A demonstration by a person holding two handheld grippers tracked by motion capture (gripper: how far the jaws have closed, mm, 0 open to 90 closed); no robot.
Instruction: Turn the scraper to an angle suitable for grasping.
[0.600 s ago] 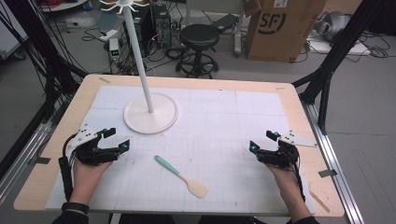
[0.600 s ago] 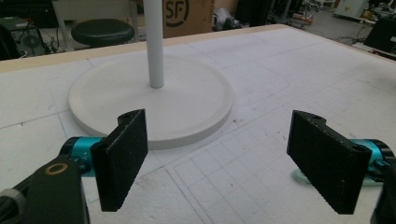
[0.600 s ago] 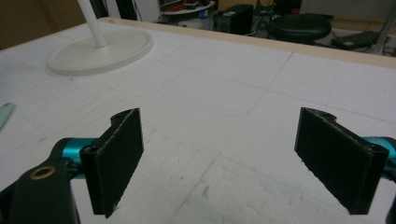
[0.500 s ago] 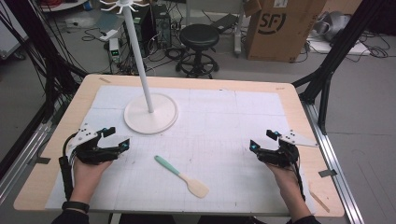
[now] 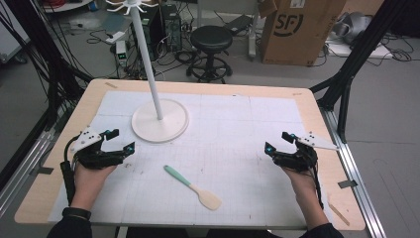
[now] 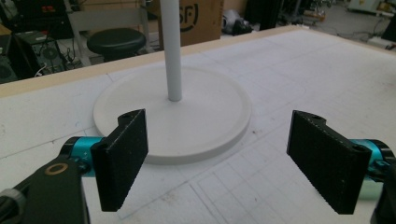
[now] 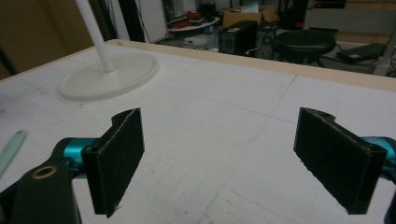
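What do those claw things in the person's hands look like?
Each hand holds a black gripper: the left gripper and the right gripper. Both have two flat black jaws with rough pads on bright teal mounts, and a pale grey three-cornered plate on top. A black cable trails from each. The person wears dark sleeves and a black wristband.

- This is a lab or test workshop, not a home.
- The wooden table (image 5: 317,106) wears a white gridded mat and sits between black metal frame legs.
- Behind the table, bundles of cables (image 5: 168,34) trail over a grey floor.
- Also behind it stand a black stool (image 5: 212,42) and a cardboard box (image 5: 294,29).
- Computer gear (image 7: 240,37) sits beyond the table's far edge.
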